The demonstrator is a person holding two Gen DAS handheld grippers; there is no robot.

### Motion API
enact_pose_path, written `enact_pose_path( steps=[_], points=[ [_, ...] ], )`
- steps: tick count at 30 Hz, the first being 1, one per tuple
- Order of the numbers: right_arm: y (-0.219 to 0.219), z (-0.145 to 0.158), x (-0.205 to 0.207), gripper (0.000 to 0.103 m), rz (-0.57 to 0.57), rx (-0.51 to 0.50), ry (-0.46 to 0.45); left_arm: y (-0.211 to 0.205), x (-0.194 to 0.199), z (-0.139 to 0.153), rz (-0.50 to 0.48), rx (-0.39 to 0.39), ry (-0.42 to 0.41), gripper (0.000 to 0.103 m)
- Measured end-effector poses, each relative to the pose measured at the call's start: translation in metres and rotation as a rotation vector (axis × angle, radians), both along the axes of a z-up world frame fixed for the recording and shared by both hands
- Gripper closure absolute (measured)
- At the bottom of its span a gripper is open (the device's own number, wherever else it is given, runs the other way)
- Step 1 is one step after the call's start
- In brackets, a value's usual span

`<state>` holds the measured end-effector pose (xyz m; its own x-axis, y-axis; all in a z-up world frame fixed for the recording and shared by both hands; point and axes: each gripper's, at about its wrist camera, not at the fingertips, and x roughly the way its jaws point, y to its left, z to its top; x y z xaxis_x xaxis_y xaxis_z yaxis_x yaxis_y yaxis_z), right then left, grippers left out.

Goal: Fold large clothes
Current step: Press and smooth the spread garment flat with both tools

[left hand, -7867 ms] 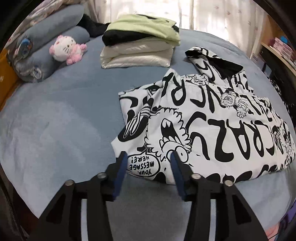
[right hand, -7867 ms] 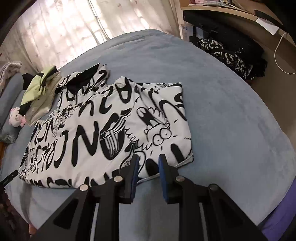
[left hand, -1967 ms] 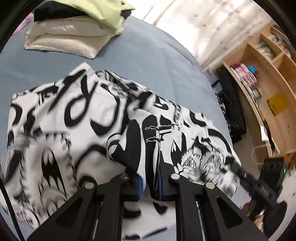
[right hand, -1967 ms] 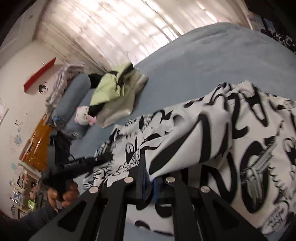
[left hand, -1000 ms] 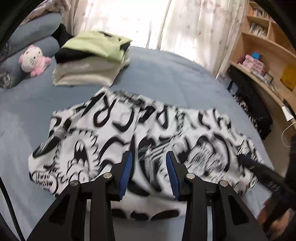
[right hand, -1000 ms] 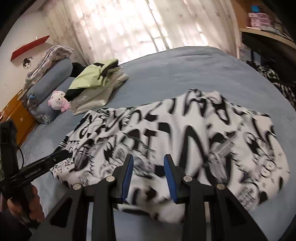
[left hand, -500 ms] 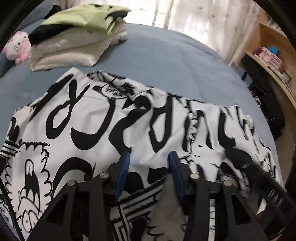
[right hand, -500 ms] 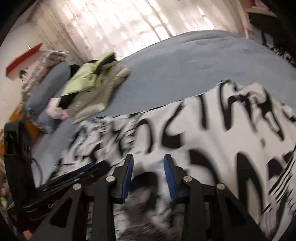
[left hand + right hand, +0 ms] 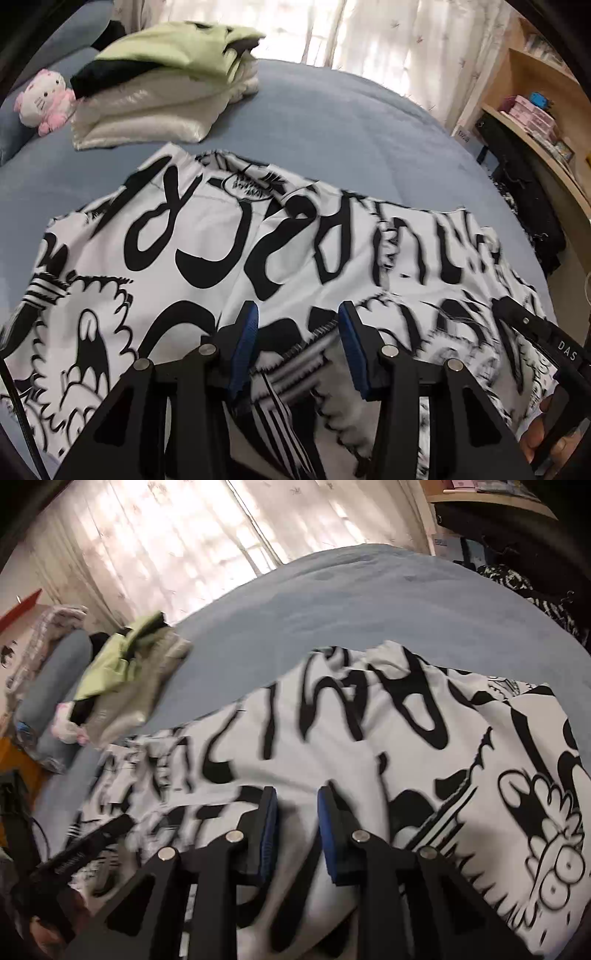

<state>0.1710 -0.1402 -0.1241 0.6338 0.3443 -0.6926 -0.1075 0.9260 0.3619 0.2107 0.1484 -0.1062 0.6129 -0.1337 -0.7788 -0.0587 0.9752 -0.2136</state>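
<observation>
We see the black-and-white printed garment (image 9: 229,240) spread across the lower half of both frames on the blue bedspread (image 9: 351,122), its near edge cut off under the gripper bodies. Blur smears the print toward the right of the left wrist view and the left of the right wrist view, so lettering there is hard to make out.

Left gripper (image 9: 297,332): jaws apart, released, hanging over a striped hem, pads not pressing cloth.

Right gripper (image 9: 295,812): jaws have just been closing, a narrow gap remains; white cloth shows in the gap, but we cannot tell if the pads pinch it.

Each view catches the other gripper at its frame edge, partly cut off.

Open bedspread lies beyond the garment's far edge. Upper left, a stack of folded clothes (image 9: 159,85) sits well apart from it, a pink-and-white plush toy (image 9: 42,99) just beside the stack. Wooden shelves (image 9: 535,122) at right edge.
</observation>
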Motion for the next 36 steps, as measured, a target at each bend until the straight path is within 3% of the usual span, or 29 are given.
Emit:
enact_pose_path(
  steps=[5,9,16,22,36],
  points=[
    [0.028,0.02,-0.022,0.069,0.068,0.005,-0.038,-0.015,-0.026,0.018,-0.047,0.022,-0.028,0.059],
    [0.048,0.024,-0.042,0.069,0.13,-0.039,-0.051,-0.027,-0.046,0.02,-0.086,0.036,-0.024,0.059],
    [0.056,-0.009,-0.075,0.069,0.148,-0.104,0.01,-0.028,-0.07,-0.01,-0.106,0.057,0.045,0.059],
    [0.051,-0.016,-0.097,0.068,0.127,-0.142,0.009,-0.029,-0.084,-0.012,-0.101,0.069,0.035,0.059],
    [0.042,0.03,-0.15,0.068,0.091,-0.096,-0.031,-0.018,-0.131,0.029,-0.062,-0.005,0.017,0.058]
  ],
)
